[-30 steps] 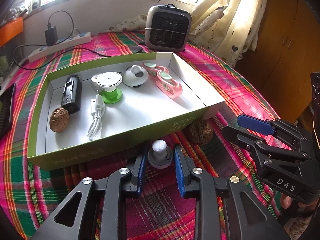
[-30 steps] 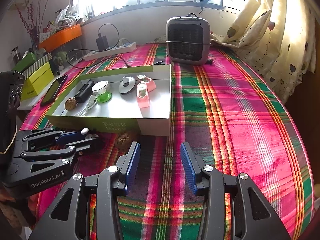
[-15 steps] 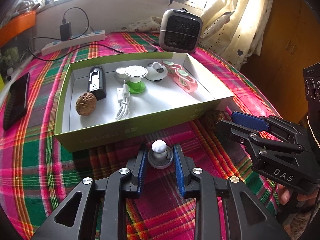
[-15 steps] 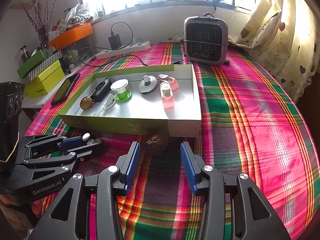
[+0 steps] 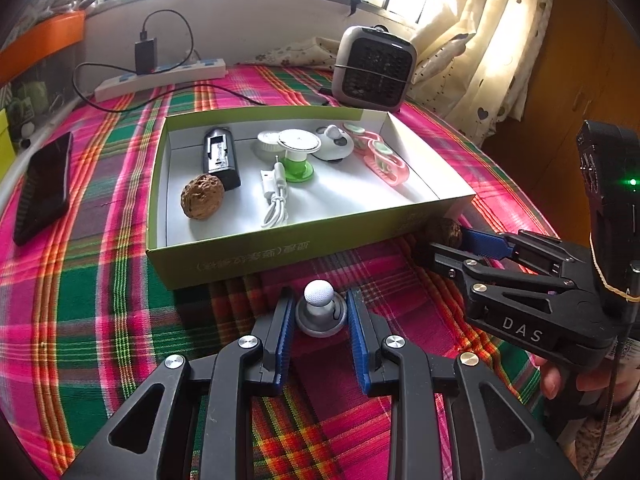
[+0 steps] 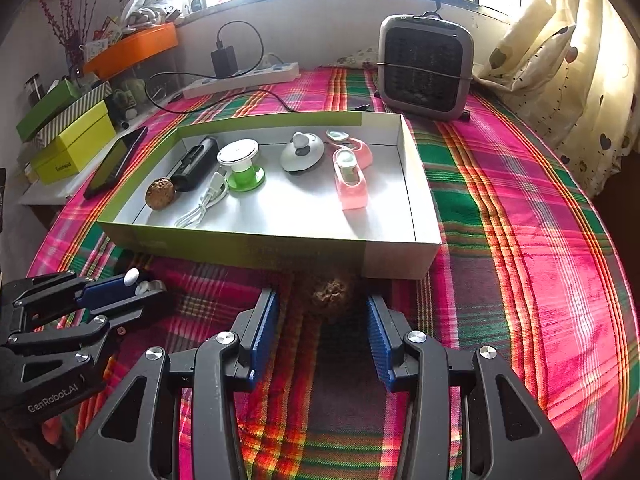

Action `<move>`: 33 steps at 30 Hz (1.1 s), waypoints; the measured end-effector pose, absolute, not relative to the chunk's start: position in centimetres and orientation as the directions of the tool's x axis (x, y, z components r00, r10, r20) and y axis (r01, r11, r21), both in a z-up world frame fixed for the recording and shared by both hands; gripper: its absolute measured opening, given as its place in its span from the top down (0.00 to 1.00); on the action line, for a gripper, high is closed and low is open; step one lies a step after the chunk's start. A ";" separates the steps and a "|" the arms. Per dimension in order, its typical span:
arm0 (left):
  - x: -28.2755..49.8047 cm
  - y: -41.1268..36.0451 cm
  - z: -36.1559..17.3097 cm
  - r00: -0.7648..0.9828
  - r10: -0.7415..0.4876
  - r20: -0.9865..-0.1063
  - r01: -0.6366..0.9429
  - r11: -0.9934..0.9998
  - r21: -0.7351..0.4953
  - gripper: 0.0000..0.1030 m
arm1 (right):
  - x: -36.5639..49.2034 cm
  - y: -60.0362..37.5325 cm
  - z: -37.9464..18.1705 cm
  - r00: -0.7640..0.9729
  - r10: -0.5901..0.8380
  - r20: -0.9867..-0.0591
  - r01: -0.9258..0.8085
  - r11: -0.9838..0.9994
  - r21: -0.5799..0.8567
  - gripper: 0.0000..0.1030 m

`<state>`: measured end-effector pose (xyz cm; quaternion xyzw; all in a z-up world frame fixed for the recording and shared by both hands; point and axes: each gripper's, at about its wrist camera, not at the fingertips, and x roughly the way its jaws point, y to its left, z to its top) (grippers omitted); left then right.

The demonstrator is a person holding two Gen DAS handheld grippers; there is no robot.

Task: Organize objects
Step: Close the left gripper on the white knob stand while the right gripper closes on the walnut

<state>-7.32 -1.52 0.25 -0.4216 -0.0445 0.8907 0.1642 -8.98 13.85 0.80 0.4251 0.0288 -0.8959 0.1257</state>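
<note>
Your left gripper [image 5: 320,314] has its pads closed against a grey knob with a white ball top [image 5: 319,310], just before the green box [image 5: 280,256]. Your right gripper [image 6: 322,320] gapes wide around a walnut [image 6: 330,292] on the plaid cloth [image 6: 520,240], untouched, beside the box's front wall.

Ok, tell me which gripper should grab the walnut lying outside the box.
Right. The right gripper is open with the loose walnut just ahead between its fingers, against the box wall. The left gripper is closed around a grey knob.
</note>
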 end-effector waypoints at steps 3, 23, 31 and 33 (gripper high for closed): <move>-7.3 -1.6 0.2 -0.590 0.333 -0.735 -0.255 -0.941 -0.221 0.77 | -9.2 13.6 0.7 -0.604 -0.191 -0.773 0.245 -0.968 0.049 0.54; -7.3 -1.7 0.2 -0.590 0.334 -0.735 -0.256 -0.941 -0.222 0.77 | -9.9 13.3 0.6 -0.608 -0.137 -0.782 0.207 -0.978 0.011 0.50; -7.3 -1.7 0.2 -0.590 0.333 -0.735 -0.256 -0.941 -0.221 0.77 | -9.7 13.4 0.7 -0.614 -0.130 -0.779 0.206 -0.979 0.002 0.66; -7.3 -1.7 0.2 -0.590 0.334 -0.735 -0.255 -0.941 -0.222 0.77 | -9.6 13.3 0.7 -0.614 -0.134 -0.778 0.211 -0.978 0.002 0.69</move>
